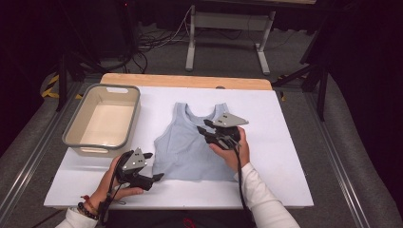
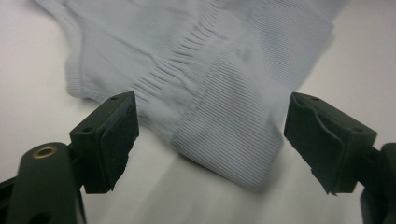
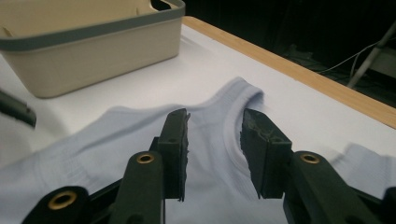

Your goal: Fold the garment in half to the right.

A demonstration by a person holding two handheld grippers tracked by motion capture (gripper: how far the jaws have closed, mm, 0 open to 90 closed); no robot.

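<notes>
A light blue ribbed tank top (image 1: pixel 187 142) lies flat on the white table cover (image 1: pixel 285 156), straps pointing away from the person. My left gripper (image 1: pixel 154 166) rests at the top's lower left corner with its jaws wide apart. In the left gripper view the hem corner (image 2: pixel 224 140) lies between the open jaws of that gripper (image 2: pixel 212 140), and neither pad touches it. My right gripper (image 1: pixel 203 126) hovers over the top's right chest area. In the right gripper view its jaws (image 3: pixel 215 149) stand partly apart above the cloth (image 3: pixel 140 135), aimed at the neckline, with nothing pinched.
A beige tub with a grey rim (image 1: pixel 71 124) stands empty at the table's left, also seen in the right gripper view as the tub (image 3: pixel 93 60). A wooden edge (image 1: pixel 185 80) runs along the table's far side. Stands and cables sit on the floor beyond.
</notes>
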